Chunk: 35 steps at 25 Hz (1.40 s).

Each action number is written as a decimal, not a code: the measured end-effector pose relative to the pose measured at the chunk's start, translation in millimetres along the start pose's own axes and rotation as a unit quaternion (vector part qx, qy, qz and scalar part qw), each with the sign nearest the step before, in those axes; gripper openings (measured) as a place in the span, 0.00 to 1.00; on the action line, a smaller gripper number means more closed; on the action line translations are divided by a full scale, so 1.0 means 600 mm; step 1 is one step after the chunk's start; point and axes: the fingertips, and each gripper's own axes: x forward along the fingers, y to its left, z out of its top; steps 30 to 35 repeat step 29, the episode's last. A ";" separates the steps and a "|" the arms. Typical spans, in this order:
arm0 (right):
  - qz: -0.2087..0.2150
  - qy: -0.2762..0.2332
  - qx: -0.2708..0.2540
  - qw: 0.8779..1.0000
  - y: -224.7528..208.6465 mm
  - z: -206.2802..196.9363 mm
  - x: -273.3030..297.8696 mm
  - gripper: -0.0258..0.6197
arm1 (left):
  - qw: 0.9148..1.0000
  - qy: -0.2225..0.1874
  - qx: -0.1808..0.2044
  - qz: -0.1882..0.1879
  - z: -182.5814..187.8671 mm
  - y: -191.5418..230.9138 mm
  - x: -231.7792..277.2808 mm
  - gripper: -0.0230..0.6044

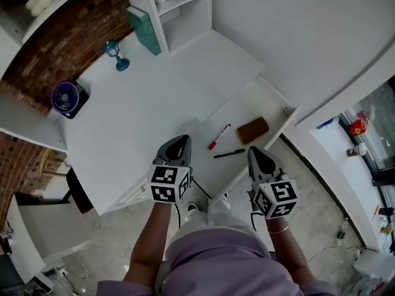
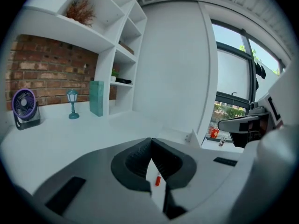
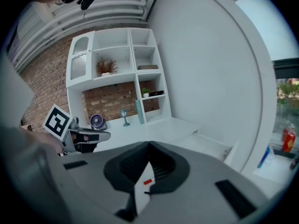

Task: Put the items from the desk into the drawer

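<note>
The open white drawer at the desk's right holds a red-capped marker, a black pen and a brown case. My left gripper hovers over the desk's front edge just left of the drawer, shut and empty. My right gripper hangs at the drawer's front, right of the pen, also shut with nothing in it. In the left gripper view the jaws meet at their tips, and the marker's red cap shows through the slit below them. The right gripper looks the same.
The white desk top carries a purple fan and a small teal lamp at the back. A teal box leans against the white shelf unit. A brick wall lies behind; grey floor lies below the drawer.
</note>
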 end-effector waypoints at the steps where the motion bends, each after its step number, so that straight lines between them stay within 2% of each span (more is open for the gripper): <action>1: 0.003 -0.001 0.001 1.000 0.004 0.001 0.001 0.04 | 1.000 -0.001 -0.003 0.004 -0.001 0.005 -0.006 0.04; 11: 0.031 -0.002 -0.015 0.999 0.035 0.008 0.007 0.04 | 0.999 -0.007 -0.034 0.036 -0.017 0.037 -0.054 0.04; 35: 0.040 -0.002 -0.022 0.999 0.038 0.012 0.020 0.04 | 0.999 -0.004 -0.027 0.033 -0.020 0.039 -0.047 0.04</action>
